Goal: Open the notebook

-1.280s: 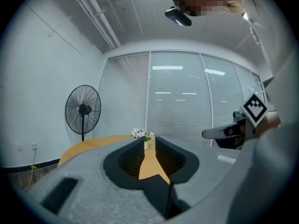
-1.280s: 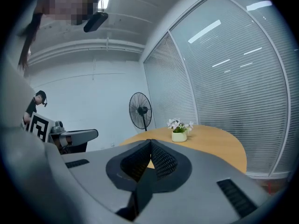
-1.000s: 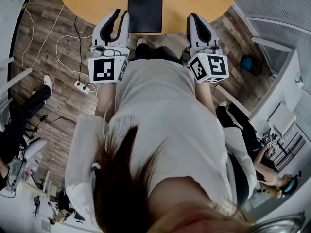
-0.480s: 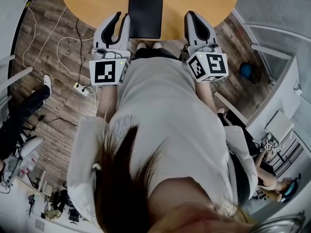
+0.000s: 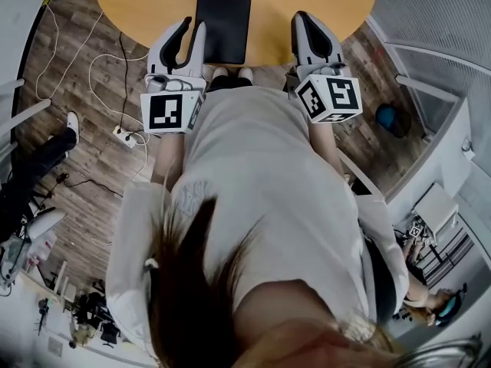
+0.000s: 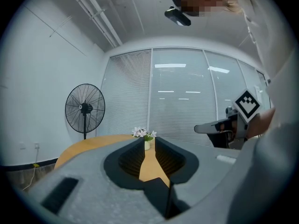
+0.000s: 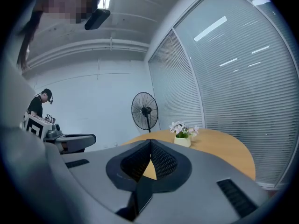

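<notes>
Notebook (image 5: 222,27): flat black rectangle

Standing fan (image 6: 85,107), potted flowers (image 6: 145,135) on wooden table (image 5: 322,6), floor power strip (image 5: 126,136)

Both grippers held out ahead, side by side and well apart, pointing roughly level.

The left gripper (image 5: 194,24) has its jaws a little apart, with nothing between them. The right gripper (image 5: 301,18) has its jaws together at the tips and is empty. Neither touches anything.
</notes>
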`<state>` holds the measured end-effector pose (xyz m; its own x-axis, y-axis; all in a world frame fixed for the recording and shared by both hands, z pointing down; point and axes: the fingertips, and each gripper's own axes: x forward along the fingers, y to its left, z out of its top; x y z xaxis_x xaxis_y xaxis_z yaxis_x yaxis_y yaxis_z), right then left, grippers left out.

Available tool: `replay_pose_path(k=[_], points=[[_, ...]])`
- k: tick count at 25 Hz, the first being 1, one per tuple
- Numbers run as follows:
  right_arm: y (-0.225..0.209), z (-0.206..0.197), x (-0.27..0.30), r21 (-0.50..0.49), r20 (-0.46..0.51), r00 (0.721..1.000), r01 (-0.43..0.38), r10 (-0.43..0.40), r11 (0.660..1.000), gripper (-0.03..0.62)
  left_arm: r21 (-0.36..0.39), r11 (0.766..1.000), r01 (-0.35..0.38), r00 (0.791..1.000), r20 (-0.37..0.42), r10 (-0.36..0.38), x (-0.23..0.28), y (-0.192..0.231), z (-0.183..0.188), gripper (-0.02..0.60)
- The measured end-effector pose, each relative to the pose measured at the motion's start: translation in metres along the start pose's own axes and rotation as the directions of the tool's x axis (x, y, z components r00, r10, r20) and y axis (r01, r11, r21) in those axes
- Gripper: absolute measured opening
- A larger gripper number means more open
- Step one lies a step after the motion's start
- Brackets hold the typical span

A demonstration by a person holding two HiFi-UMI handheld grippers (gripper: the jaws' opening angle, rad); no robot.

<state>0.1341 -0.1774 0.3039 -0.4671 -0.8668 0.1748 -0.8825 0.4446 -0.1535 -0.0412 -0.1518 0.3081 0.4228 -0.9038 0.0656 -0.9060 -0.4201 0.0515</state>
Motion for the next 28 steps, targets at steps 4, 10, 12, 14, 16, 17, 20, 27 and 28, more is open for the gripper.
replay_pose_path(k=[4,10,12,14,16,17,20,27,28], points=[[-0.004,-0.005,-0.001,0.02,-0.009,1.0,0.003,-0.003,1.0,0.002,-0.002,1.0,0.003,1.0,-0.016,-0.003,0.002,-0.003,-0.005,0.083],[-0.004,-0.011,-0.005,0.037,-0.023,1.0,0.016,-0.015,0.999,0.002,0.007,1.0,0.024,0.999,-0.038,-0.023,0.0,-0.005,-0.011,0.083],[-0.005,-0.013,-0.005,0.039,-0.026,1.0,0.018,-0.017,0.999,0.002,0.011,0.999,0.031,0.999,-0.045,-0.03,0.0,-0.006,-0.013,0.083],[-0.005,-0.013,-0.006,0.04,-0.026,0.999,0.02,-0.019,0.999,0.002,0.012,0.999,0.037,0.998,-0.049,-0.036,0.002,-0.007,-0.013,0.083],[-0.006,-0.013,-0.007,0.041,-0.027,0.999,0.023,-0.022,0.999,0.002,0.017,0.999,0.043,0.998,-0.056,-0.042,0.002,-0.008,-0.014,0.083],[-0.006,-0.014,-0.007,0.041,-0.03,0.999,0.024,-0.023,0.999,0.002,0.023,0.999,0.047,0.997,-0.062,-0.045,0.003,-0.01,-0.015,0.083],[-0.009,-0.016,-0.007,0.043,-0.04,0.999,0.032,-0.03,0.999,0.002,0.049,0.996,0.072,0.993,-0.092,-0.068,0.007,-0.014,-0.022,0.083],[-0.012,-0.037,-0.01,0.063,-0.088,0.995,0.055,-0.049,0.997,0.002,0.093,0.985,0.142,0.973,-0.198,-0.122,0.013,-0.031,-0.061,0.083],[-0.011,-0.042,-0.01,0.068,-0.097,0.994,0.054,-0.048,0.996,0.002,0.097,0.983,0.158,0.966,-0.22,-0.133,0.014,-0.034,-0.069,0.083]])
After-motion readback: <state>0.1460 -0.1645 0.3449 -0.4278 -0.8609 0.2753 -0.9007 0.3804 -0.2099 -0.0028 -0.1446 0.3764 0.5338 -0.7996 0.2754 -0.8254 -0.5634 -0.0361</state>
